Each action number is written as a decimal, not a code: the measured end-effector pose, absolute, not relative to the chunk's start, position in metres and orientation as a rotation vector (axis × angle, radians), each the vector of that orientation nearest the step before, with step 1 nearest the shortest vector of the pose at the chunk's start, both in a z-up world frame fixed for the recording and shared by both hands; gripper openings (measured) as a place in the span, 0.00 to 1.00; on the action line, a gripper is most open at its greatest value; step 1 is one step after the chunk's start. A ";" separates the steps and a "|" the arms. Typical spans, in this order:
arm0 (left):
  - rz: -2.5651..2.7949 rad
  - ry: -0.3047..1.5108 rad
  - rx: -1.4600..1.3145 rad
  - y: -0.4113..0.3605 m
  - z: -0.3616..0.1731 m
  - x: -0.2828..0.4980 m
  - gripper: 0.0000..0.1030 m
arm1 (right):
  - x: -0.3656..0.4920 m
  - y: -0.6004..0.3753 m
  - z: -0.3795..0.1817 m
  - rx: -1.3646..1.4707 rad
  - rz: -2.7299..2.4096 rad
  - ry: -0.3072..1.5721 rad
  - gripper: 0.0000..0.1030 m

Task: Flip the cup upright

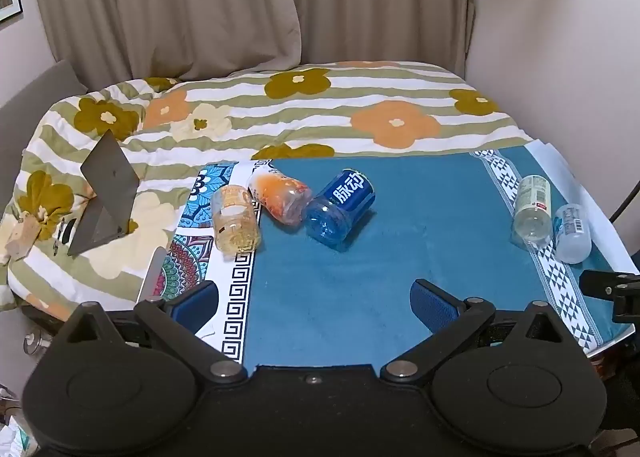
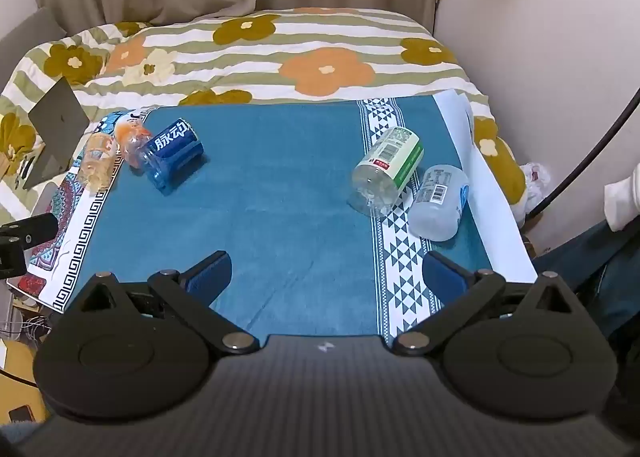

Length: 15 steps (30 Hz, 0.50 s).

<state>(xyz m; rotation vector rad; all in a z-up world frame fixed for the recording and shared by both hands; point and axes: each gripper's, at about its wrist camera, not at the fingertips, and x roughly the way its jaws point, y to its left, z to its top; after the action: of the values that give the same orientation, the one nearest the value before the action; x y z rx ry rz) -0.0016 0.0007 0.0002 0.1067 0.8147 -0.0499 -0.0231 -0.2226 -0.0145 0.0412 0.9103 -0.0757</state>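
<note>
Several cut-bottle cups lie on their sides on a blue cloth (image 1: 400, 225). At the left are a yellow cup (image 1: 235, 218), an orange cup (image 1: 280, 195) and a blue cup (image 1: 341, 204) with white lettering. At the right are a clear cup with a green label (image 2: 388, 169) and a frosted clear cup (image 2: 438, 203). My left gripper (image 1: 314, 301) is open and empty, well short of the blue cup. My right gripper (image 2: 326, 271) is open and empty, near the cloth's front edge, short of the two clear cups.
The cloth (image 2: 280, 197) covers a small table against a bed with a flowered striped quilt (image 1: 320, 113). A grey laptop (image 1: 106, 197) stands open on the quilt at the left. Curtains (image 1: 240, 1) hang behind. A black cable (image 2: 592, 149) runs at the right.
</note>
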 end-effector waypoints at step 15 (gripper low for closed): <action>-0.050 0.826 0.104 0.000 0.003 -0.009 1.00 | -0.028 -0.220 -0.013 0.038 -0.074 0.909 1.00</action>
<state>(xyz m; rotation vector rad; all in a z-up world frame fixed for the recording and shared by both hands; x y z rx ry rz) -0.0086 0.0001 0.0030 0.1036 0.8262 -0.0502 -0.0276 -0.2198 -0.0132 0.0376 0.9088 -0.0736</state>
